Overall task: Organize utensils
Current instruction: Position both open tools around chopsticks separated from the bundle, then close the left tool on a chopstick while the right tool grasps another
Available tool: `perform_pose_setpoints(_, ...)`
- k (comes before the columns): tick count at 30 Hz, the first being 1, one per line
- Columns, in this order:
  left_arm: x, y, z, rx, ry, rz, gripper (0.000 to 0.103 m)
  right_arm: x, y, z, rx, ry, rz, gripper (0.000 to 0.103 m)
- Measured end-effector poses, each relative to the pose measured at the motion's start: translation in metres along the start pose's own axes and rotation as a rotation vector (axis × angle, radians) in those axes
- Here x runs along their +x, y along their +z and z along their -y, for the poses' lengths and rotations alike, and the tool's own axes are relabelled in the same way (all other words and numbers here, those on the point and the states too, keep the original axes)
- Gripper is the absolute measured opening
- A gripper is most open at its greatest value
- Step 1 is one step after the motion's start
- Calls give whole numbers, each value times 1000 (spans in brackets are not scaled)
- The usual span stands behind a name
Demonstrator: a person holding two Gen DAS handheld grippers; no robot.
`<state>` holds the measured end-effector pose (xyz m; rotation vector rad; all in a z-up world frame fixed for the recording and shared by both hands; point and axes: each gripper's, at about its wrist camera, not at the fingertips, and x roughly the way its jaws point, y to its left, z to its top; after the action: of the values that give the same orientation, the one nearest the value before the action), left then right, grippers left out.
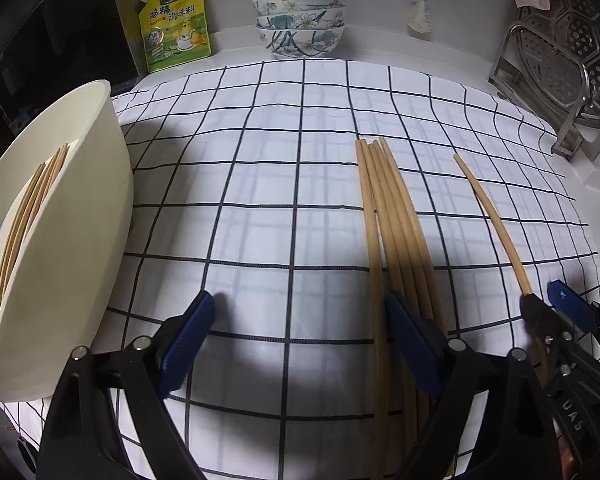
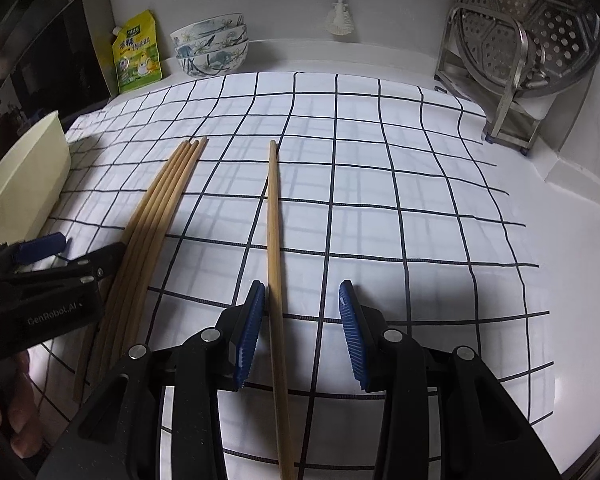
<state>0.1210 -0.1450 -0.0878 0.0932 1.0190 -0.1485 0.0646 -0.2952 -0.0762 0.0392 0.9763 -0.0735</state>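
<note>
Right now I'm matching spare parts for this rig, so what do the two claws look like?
Both match: the left claw and right claw have matte black plastic linkage arms with round silver pivot pins, ending in flat blue ribbed pads. White lettering "GenRobot.AI" marks the left claw's black body in the right wrist view. A bare hand shows there; no cables are visible.

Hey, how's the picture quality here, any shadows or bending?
Left wrist view: the checked cloth has bowed grid lines, and dark shadow sits by the left tool. Right wrist view: the single chopstick is sharp; the corners go black.
</note>
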Motion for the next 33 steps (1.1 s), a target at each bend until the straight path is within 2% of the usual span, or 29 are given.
perform_pose_setpoints(3,-3,-1,5,16,-16,6,66,0,0,0,3,0,6,27)
perform_pose_setpoints(5,-5,-2,9,30,-28,12,55,0,0,-1,3,-4,9,14)
perform_pose_setpoints(7,-7,-3,14,45,-40,16,41,0,0,-3,-5,-10,11,7)
perform_pose_setpoints(8,-8,-3,15,50,-44,17,36,0,0,-4,-12,-13,12,7)
perform_pose_setpoints(10,-9,-3,16,51,-53,15,12,0,0,-5,-17,-13,15,7)
perform_pose_setpoints(11,-9,-3,16,47,-58,11,7,0,0,-4,-11,-5,17,7)
perform_pose_setpoints(20,-18,-4,3,8,-103,3,7,-6,1,7,72,78,34,7)
perform_pose_setpoints(33,-48,-3,-3,7,-135,35,7,-20,4,5,101,116,67,7)
